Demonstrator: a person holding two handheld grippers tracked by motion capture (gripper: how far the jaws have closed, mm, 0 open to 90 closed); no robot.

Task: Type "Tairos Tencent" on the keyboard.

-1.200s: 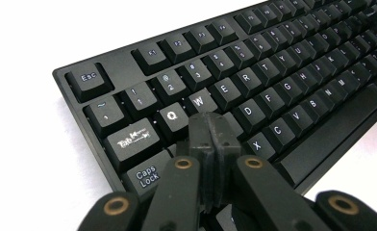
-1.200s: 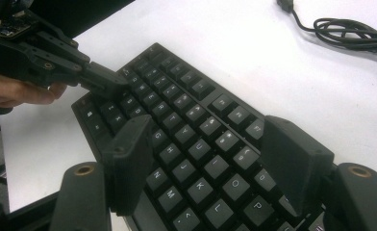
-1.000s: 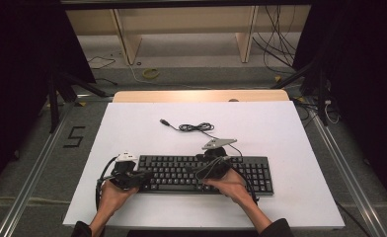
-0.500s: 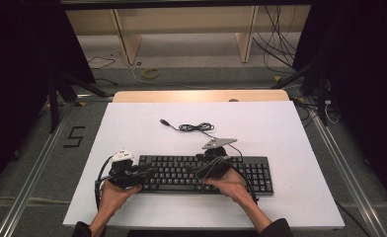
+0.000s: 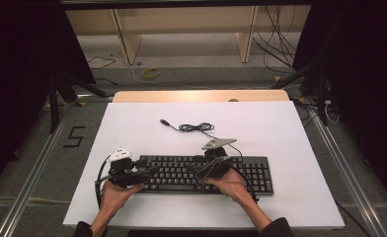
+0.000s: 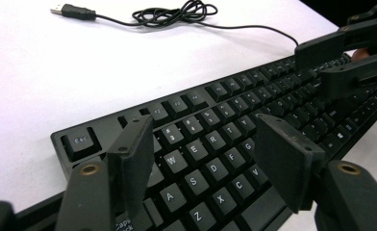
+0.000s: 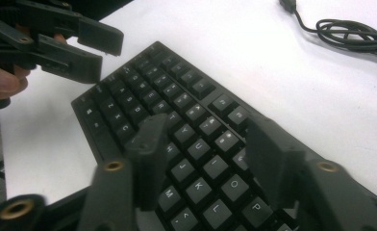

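High view: white table (image 5: 280, 148) on grey floor (image 5: 33, 163); both hand-held grippers (image 5: 149, 171) gape over keyboard (image 5: 181, 173).

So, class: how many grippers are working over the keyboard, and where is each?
2. The left gripper hovers over the left end of the keyboard, fingers apart. The right gripper hovers over its middle keys, fingers also apart. Neither holds anything.

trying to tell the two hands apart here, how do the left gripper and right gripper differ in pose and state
The left gripper sits at the keyboard's left end, over the Esc and letter keys; the right gripper sits nearer the middle, over the J, K, L keys. The left's jaws have just been opening; the right's have just been closing. The right carries a grey three-cornered plate; the left's top looks white. Shared: both have black jaws standing apart with nothing gripped, above the keys.
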